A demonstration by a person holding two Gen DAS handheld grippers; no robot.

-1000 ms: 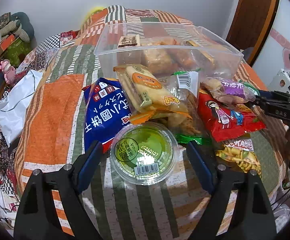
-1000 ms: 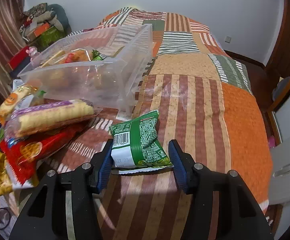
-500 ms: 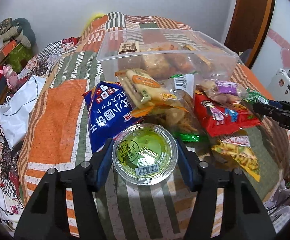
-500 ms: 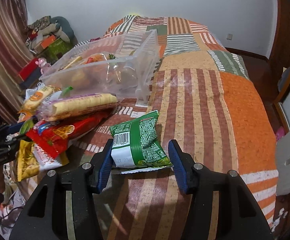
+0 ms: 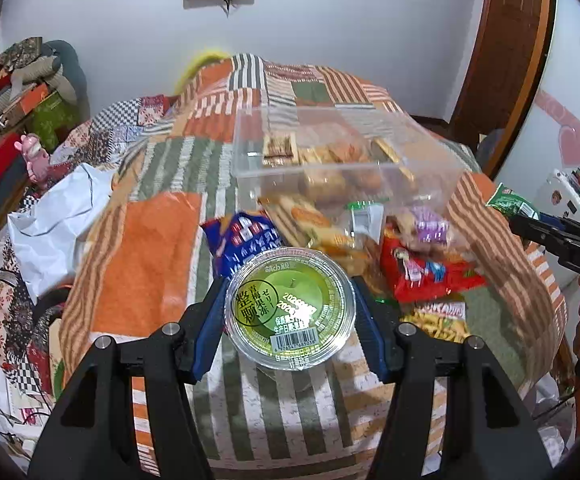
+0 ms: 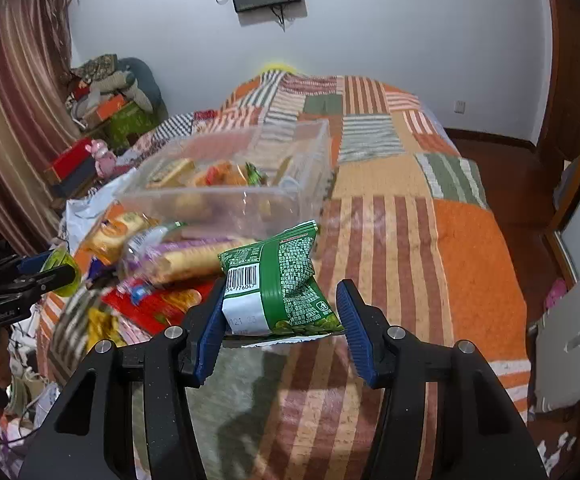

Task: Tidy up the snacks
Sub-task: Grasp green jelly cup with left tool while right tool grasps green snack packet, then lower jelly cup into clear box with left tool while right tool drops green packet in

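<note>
My left gripper [image 5: 290, 300] is shut on a round green jelly cup [image 5: 285, 320] and holds it above the patchwork bed [image 5: 145, 256]. In the right wrist view my right gripper [image 6: 281, 304] is shut on a green snack packet [image 6: 285, 280], clear of the cover. A clear plastic bin [image 5: 249, 160] with several snacks in it stands further back on the bed. Loose snacks lie in front of it: a blue bag [image 5: 245, 240], a biscuit pack [image 5: 310, 220], a red bag [image 5: 426, 276] and a yellow bag [image 5: 438, 320]. The right gripper and its packet [image 5: 510, 202] show at the left wrist view's right edge.
A crumpled white bag [image 5: 49, 232] lies at the bed's left side, with boxes and clothes piled beyond it. A wooden door [image 5: 502, 60] and a white appliance [image 5: 562, 200] stand to the right. The striped and orange half of the bed [image 6: 430, 248] lies right of the bin.
My left jaws have closed on the jelly cup and lifted it off the bed. My right gripper has risen with the green packet, and the bin now sits lower in both views.
</note>
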